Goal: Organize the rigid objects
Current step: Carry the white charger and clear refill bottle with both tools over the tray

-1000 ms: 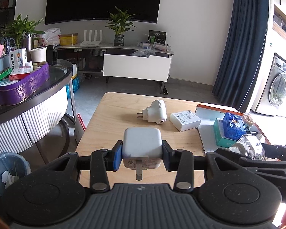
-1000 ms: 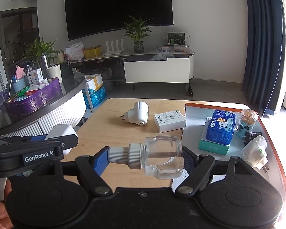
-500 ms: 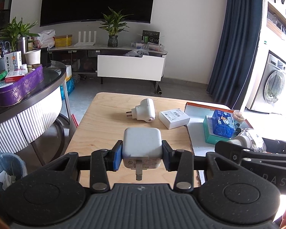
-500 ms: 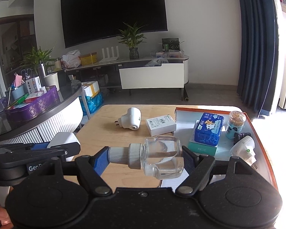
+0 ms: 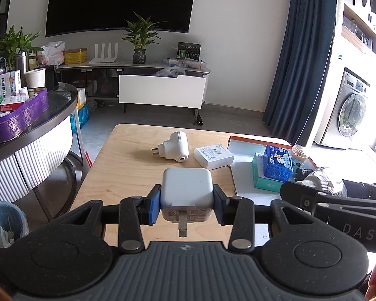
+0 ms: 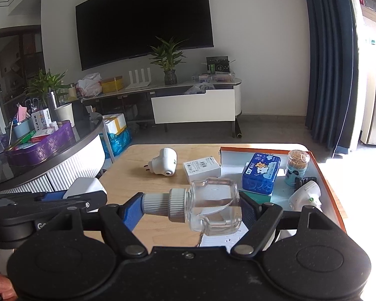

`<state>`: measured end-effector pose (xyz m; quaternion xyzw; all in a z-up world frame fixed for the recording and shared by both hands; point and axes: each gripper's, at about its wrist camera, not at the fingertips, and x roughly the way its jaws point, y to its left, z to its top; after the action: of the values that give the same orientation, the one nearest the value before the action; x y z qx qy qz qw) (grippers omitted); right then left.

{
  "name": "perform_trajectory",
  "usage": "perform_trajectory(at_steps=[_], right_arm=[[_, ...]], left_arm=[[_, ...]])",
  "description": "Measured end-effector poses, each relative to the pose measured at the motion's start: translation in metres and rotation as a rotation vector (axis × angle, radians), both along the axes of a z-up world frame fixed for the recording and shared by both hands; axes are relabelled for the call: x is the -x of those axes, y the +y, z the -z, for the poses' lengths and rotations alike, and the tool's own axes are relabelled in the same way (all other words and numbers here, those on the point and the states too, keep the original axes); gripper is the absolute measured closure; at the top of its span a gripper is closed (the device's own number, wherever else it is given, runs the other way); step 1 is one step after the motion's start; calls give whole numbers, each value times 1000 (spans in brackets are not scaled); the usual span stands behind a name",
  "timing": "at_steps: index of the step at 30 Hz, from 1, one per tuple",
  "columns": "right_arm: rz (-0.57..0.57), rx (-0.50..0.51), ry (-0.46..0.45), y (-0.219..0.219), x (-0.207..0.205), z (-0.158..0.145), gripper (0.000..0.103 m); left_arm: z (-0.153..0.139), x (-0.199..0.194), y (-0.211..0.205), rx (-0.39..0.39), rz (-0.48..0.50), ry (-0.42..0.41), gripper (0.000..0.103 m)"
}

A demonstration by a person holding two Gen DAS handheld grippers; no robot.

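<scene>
My left gripper point(image 5: 186, 202) is shut on a white square plug adapter point(image 5: 186, 190), held above the near end of the wooden table point(image 5: 127, 165). My right gripper point(image 6: 190, 209) is shut on a clear glass bottle point(image 6: 213, 207) with a white screw neck, lying sideways between the pads. On the table lie a white plug-in device point(image 5: 175, 146) and a small white box point(image 5: 213, 155). An orange-rimmed white tray point(image 6: 320, 175) at the right holds a blue box point(image 6: 262, 171), a toothpick jar point(image 6: 297, 166) and another white plug-in device point(image 6: 305, 197).
A round glass-topped table point(image 5: 37, 120) with a purple basket stands at the left, a bin point(image 5: 2, 223) below it. A TV console point(image 5: 160, 92) is far behind. Blue curtain and washing machine point(image 5: 348, 115) are at the right.
Both grippers have pulled back and up from the table with their objects still held. The table and tray look smaller and farther away.
</scene>
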<state>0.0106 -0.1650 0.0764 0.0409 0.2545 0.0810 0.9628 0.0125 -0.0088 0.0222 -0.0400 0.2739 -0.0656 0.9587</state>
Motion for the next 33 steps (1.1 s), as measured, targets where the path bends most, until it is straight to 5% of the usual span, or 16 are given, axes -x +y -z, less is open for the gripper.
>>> perform_trajectory(at_steps=[33], right_arm=[[105,-11,-16,-52,15,-3,11]], left_arm=[[0,-1,-53,-2,117,2,61]])
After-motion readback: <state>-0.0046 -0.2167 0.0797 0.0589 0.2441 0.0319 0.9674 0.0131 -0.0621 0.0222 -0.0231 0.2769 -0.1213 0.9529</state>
